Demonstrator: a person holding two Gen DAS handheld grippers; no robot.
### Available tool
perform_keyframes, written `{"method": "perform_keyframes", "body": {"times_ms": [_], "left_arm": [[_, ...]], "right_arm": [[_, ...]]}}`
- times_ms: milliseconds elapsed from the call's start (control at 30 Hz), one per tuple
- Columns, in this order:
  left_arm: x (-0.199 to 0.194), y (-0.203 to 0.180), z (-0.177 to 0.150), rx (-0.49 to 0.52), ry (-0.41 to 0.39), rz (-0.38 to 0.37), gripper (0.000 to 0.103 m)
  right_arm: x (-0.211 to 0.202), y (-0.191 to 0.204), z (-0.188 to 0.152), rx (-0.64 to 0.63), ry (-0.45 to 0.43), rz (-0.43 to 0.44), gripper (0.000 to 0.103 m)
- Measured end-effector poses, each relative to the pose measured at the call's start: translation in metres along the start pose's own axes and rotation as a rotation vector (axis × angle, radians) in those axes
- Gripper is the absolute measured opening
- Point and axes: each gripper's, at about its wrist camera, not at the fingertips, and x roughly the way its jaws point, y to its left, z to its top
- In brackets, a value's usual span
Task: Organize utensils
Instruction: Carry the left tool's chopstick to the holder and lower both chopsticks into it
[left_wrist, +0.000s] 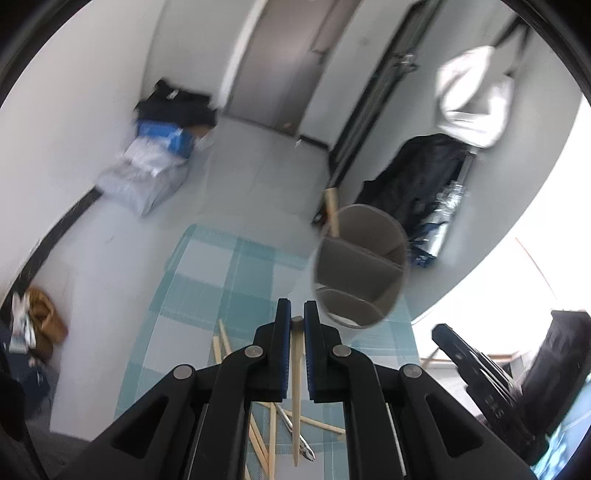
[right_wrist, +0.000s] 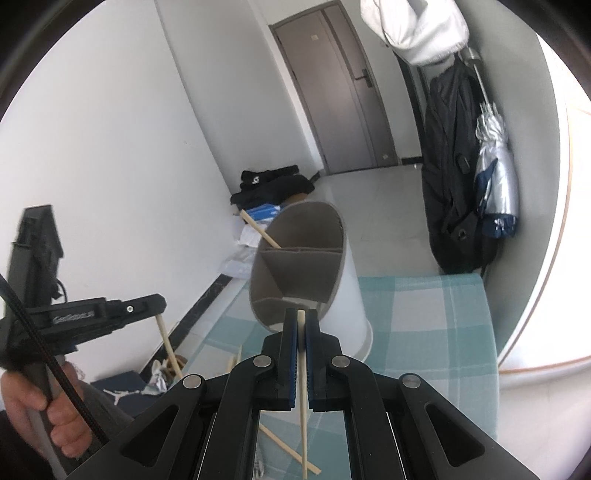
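My left gripper (left_wrist: 296, 306) is shut on a pale wooden chopstick (left_wrist: 296, 369) that hangs down between its blue pads. Ahead and to the right stands the grey divided utensil holder (left_wrist: 360, 266), with one chopstick (left_wrist: 332, 214) leaning in its far compartment. In the right wrist view my right gripper (right_wrist: 301, 314) is shut on another chopstick (right_wrist: 303, 387), just short of the holder's (right_wrist: 299, 258) near rim. The left gripper (right_wrist: 160, 301) shows at the left there, a chopstick (right_wrist: 167, 341) dangling from it. Several loose chopsticks (left_wrist: 221, 343) lie on the cloth below.
A teal and white checked cloth (right_wrist: 424, 325) covers the table. A metal tool (left_wrist: 299, 435) lies among the loose chopsticks. A person's hand (right_wrist: 55, 417) grips the left handle. Bags lie on the floor (left_wrist: 155, 166); a dark jacket (right_wrist: 450, 166) and a folded umbrella (right_wrist: 495, 173) hang at the right.
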Motion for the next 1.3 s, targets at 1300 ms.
{"method": "perform_keyframes", "body": {"times_ms": [1300], "left_arm": [[-0.033,-0.045,0.080,0.104,-0.205,-0.048,0.003]], "right_arm": [[-0.039,0.023,0.103,-0.018,-0.121,0.033,0.003]]}}
